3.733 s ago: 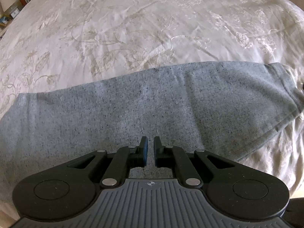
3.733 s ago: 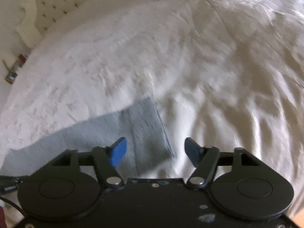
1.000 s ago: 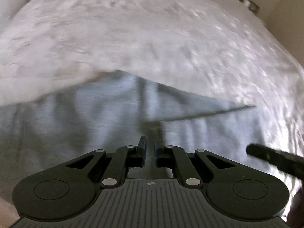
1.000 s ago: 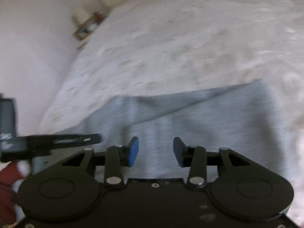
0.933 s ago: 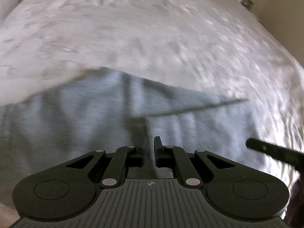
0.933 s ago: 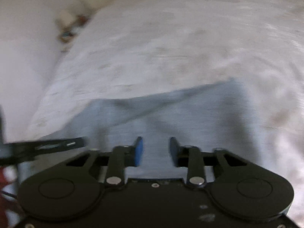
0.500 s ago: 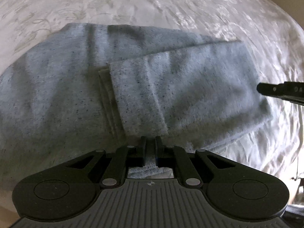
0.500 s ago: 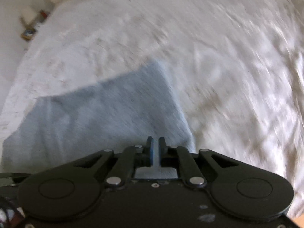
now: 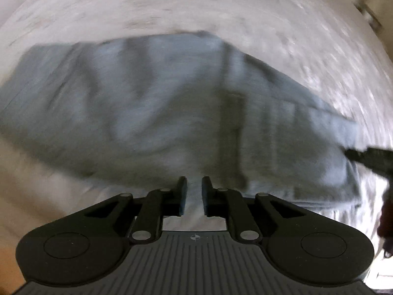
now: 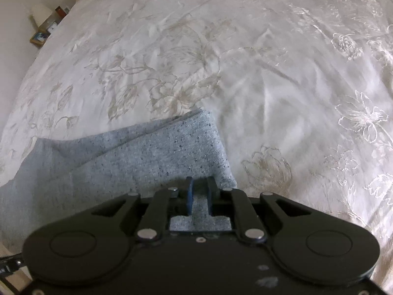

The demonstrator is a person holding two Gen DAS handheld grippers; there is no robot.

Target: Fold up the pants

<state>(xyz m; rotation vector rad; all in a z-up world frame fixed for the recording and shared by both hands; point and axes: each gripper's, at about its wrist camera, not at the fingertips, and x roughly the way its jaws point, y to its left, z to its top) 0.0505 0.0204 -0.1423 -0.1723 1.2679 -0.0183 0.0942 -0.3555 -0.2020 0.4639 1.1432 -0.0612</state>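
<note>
Since half second back: left gripper [image 9: 194,191] jaws opened slightly, now narrow gap, pale cloth between, pads not pressing; view blurred. Right gripper [image 10: 199,191] jaws closed within last second, now pinched on pants [image 10: 157,157] at near right corner, likely to carry or steady fold. Pants: grey, speckled, already doubled over, upper layer's edge visible beyond left gripper, lying on bed [image 10: 270,73] near its front edge. Beyond pants: white floral bedspread; small shelf [image 10: 43,33] far left.
</note>
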